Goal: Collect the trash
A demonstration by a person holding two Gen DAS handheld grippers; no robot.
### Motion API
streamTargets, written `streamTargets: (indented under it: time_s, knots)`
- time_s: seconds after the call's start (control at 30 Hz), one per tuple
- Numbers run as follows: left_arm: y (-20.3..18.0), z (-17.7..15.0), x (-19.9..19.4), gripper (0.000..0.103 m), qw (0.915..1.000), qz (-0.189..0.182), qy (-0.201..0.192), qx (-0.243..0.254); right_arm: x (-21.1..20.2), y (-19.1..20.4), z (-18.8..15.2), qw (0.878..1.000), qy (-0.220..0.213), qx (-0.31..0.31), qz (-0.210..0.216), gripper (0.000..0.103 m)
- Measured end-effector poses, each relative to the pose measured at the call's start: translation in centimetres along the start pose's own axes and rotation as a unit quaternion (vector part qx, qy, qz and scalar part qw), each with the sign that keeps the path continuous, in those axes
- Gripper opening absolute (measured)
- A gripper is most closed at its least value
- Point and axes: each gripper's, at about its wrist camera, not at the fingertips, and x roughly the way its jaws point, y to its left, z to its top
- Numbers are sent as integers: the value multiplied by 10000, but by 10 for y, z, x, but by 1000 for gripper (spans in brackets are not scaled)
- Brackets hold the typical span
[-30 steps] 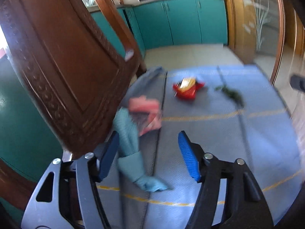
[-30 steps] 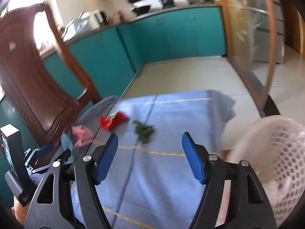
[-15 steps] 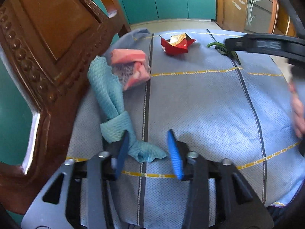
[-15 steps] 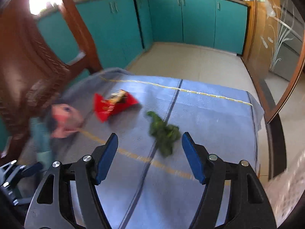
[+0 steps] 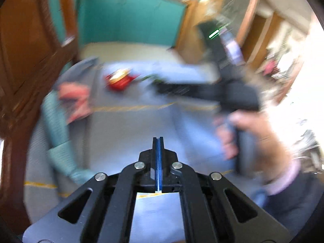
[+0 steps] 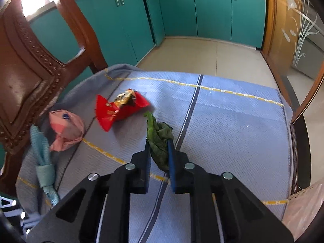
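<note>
My right gripper (image 6: pixel 158 144) is shut on a crumpled green leafy scrap (image 6: pixel 159 135) lying on the blue tablecloth (image 6: pixel 232 125). A red snack wrapper (image 6: pixel 119 109) lies just beyond it to the left, and a pink crumpled bag (image 6: pixel 65 128) further left. In the blurred left wrist view, my left gripper (image 5: pixel 158 141) is shut and empty above the cloth. The red wrapper (image 5: pixel 119 80) and pink bag (image 5: pixel 75 98) show far ahead of it, and the right gripper's body (image 5: pixel 202 89) reaches in from the right.
A teal cloth (image 6: pixel 43 162) lies knotted at the table's left edge beside a carved wooden chair back (image 6: pixel 26 77). A white perforated basket (image 6: pixel 303 206) is at the lower right. Teal cabinets (image 6: pixel 212 10) and tiled floor lie beyond the table.
My right gripper moved forward and closed on the green scrap. My left gripper closed fully, empty, and swung away from the teal cloth toward the table's middle.
</note>
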Motion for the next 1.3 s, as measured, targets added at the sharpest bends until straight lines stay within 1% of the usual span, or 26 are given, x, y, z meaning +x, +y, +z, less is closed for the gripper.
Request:
streamTargets:
  time_s: [0.03, 0.07, 0.1, 0.13, 0.17, 0.2, 0.23, 0.27, 0.3, 0.37, 0.43, 0.53, 0.6, 0.7, 0.77, 0.83, 0.87, 0.93, 0.97, 1.03, 1.1, 1.17, 1.2, 1.23, 1.27, 1.3]
  knots:
    - [-4, 3, -4, 1, 9997, -208, -121, 73, -8, -1, -1, 10000, -54, 9, 40, 16]
    - [-8, 4, -9, 1, 9992, -280, -224, 146, -16, -3, -3, 9999, -112, 29, 61, 16]
    - [-9, 5, -11, 2, 9993, -85, -285, 208, -24, -5, -4, 9998, -158, 57, 74, 16]
    - [-9, 7, -9, 2, 9992, 181, -274, 244, -29, -7, -4, 9998, -184, 84, 84, 16]
    - [-5, 7, -5, 2, 9967, 729, -178, 299, -36, -11, -5, 9996, -210, 143, 96, 16]
    - [1, 5, 2, 7, 9909, 1305, 37, 312, -41, -13, -7, 9995, -216, 201, 119, 16]
    - [7, 3, 8, 15, 9864, 1608, 234, 243, -47, -16, -8, 9993, -206, 260, 162, 16]
    - [17, 0, 14, 20, 9815, 1857, 459, 49, -50, -17, -8, 9992, -196, 291, 191, 16]
    - [30, -3, 20, 31, 9771, 1995, 685, -281, -53, -18, -9, 9992, -179, 286, 201, 16]
    - [43, -6, 22, 44, 9744, 1975, 856, -653, -58, -16, -10, 9996, -135, 193, 183, 16]
    - [44, -8, 20, 68, 9728, 1978, 872, -830, -62, -9, -15, 9999, -29, -27, 120, 16]
    - [41, -7, 24, 76, 9696, 2105, 896, -864, -61, 6, -26, 9979, 311, -543, -143, 22]
    - [41, -7, 30, 77, 9653, 2258, 964, -888, -62, 8, -34, 9974, 411, -563, -208, 42]
    - [51, -9, 43, 76, 9583, 2539, 1051, -781, -67, 5, -38, 9981, 409, -447, -76, 44]
    - [51, -10, 41, 67, 9544, 2704, 1036, -725, -71, 6, -38, 9982, 321, -495, -118, 44]
    - [50, -9, 42, 46, 9511, 2848, 1006, -654, -74, 5, -38, 9984, 283, -484, -119, 44]
    - [50, -8, 41, 41, 9491, 2931, 988, -596, -74, 5, -38, 9985, 276, -467, -108, 44]
    - [50, -8, 39, 15, 9467, 3036, 955, -503, -75, 4, -37, 9986, 264, -446, -108, 44]
    - [50, -8, 37, 11, 9464, 3062, 920, -468, -75, 4, -37, 9986, 261, -445, -115, 44]
    - [51, -7, 32, 1, 9532, 2866, 802, -528, -75, 4, -37, 9986, 248, -443, -116, 44]
    - [46, -4, 27, 1, 9631, 2549, 664, -545, -76, 5, -37, 9987, 230, -443, -109, 44]
    - [36, -2, 26, 1, 9783, 1924, 612, -454, -76, 5, -36, 9987, 221, -443, -107, 44]
    - [31, -2, 29, 1, 9867, 1408, 659, -465, -75, 5, -36, 9987, 222, -438, -114, 44]
    - [28, -1, 32, 1, 9901, 1138, 668, -484, -75, 5, -37, 9987, 225, -434, -120, 44]
    - [24, 0, 32, 1, 9918, 1012, 636, -451, -75, 4, -37, 9987, 232, -430, -127, 44]
    - [20, 1, 31, 2, 9917, 1110, 555, -328, -74, 3, -37, 9987, 237, -423, -140, 46]
